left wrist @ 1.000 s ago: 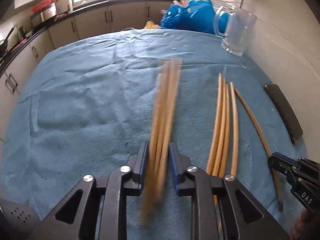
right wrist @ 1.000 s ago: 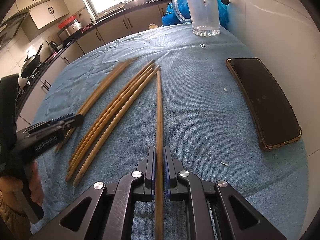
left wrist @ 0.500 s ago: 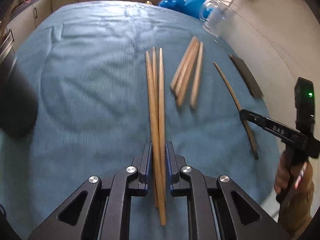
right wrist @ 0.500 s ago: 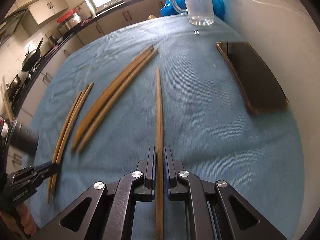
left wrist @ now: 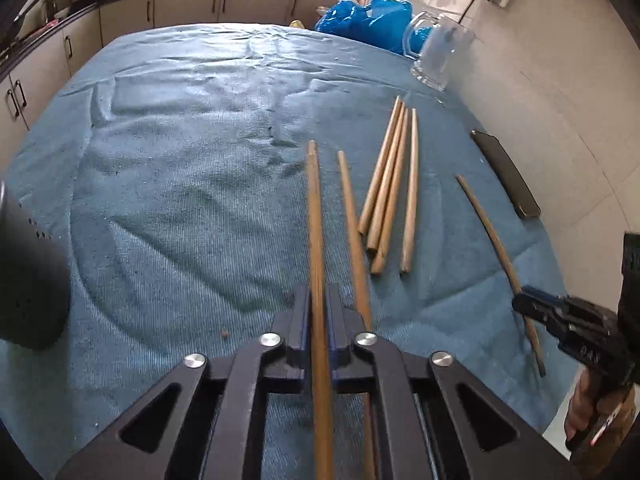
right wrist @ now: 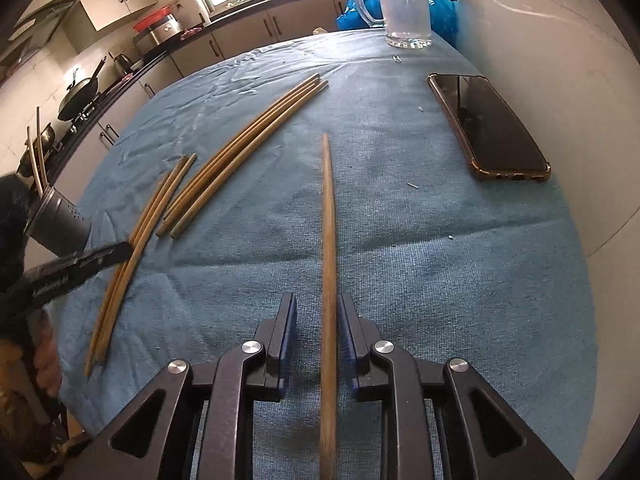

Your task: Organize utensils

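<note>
The left claw [left wrist: 318,320] is clenched on a bundle of chopsticks [left wrist: 316,240] that runs straight up the middle of its frame, along the line of the fingers. One more stick [left wrist: 352,220] lies just right of the bundle, at a slight angle; whether it is pinched too or rests on the blue towel [left wrist: 180,160] cannot be told from this view. The right claw [right wrist: 318,340] stands released, its pads parted with a gap on each side of a single chopstick [right wrist: 329,220]. That stick lies on the towel with its long axis pointing up the centre of the frame, tapered tip away from the claw.

Further out, a loose group of four chopsticks [left wrist: 390,184] lies right of centre in the left view, fanned towards the upper right. At the far left of the right view stands a dark perforated utensil holder [right wrist: 60,216] with two sticks upright in it. A phone [right wrist: 488,124] lies at the upper right, and a glass mug [right wrist: 404,4] stands at the top edge of the worktop.

The holder sits on the left side, so the left claw is nearer to it; its bundle would have to be tipped from flat to upright to go in.
</note>
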{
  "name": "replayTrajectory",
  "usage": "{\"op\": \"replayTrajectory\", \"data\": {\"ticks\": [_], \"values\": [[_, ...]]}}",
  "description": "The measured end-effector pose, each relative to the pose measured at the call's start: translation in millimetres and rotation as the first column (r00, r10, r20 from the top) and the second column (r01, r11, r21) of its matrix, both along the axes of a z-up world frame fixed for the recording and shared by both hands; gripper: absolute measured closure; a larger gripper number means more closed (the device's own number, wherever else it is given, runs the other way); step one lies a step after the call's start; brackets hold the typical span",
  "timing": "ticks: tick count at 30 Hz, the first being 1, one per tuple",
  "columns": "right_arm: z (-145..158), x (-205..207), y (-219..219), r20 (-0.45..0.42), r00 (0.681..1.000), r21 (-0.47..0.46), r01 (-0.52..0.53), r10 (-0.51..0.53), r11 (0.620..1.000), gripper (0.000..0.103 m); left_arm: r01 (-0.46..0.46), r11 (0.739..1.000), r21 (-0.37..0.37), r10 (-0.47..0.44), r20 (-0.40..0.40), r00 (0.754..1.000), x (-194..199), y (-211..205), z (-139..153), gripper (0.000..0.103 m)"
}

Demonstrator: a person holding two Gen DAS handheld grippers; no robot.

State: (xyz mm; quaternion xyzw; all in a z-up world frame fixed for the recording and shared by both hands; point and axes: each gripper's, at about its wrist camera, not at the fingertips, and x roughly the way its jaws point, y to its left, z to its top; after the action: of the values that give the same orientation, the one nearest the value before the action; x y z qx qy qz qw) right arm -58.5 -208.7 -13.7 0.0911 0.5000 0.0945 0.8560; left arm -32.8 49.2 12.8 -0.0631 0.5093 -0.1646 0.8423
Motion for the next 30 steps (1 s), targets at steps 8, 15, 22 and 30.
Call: {"op": "replayTrajectory", "data": {"ticks": [8,15,22,30], "values": [[-1.2,0.3,-2.8,0.013,1.000,0.023,-0.005,0.005,1.000,0.082,-0.014,0.999,0.039,0.013,0.022,1.000,-1.0,4.5,0.3,0.096],[-1.5,-1.8,-7.8,0.015,1.000,0.043,-0.004,0.004,0.999,0.082,-0.087,0.990,-0.112,0.083,-0.039,0.996,-1.7,38.5,-3.7,0.092],[-1.2,-1.1,-6.7,0.022,1.000,0.033,-0.003,0.002,0.999,0.081,-0.128,0.991,-0.035,0.128,-0.002,0.992,-6.7,44.9,0.0,0.095],[0.0,1.3,-3.4,0.015,1.000,0.021,-0.004,0.004,1.000,0.081,-0.119,0.985,0.127,0.113,0.058,0.992,-6.9,27.6,3.2,0.095]]}}
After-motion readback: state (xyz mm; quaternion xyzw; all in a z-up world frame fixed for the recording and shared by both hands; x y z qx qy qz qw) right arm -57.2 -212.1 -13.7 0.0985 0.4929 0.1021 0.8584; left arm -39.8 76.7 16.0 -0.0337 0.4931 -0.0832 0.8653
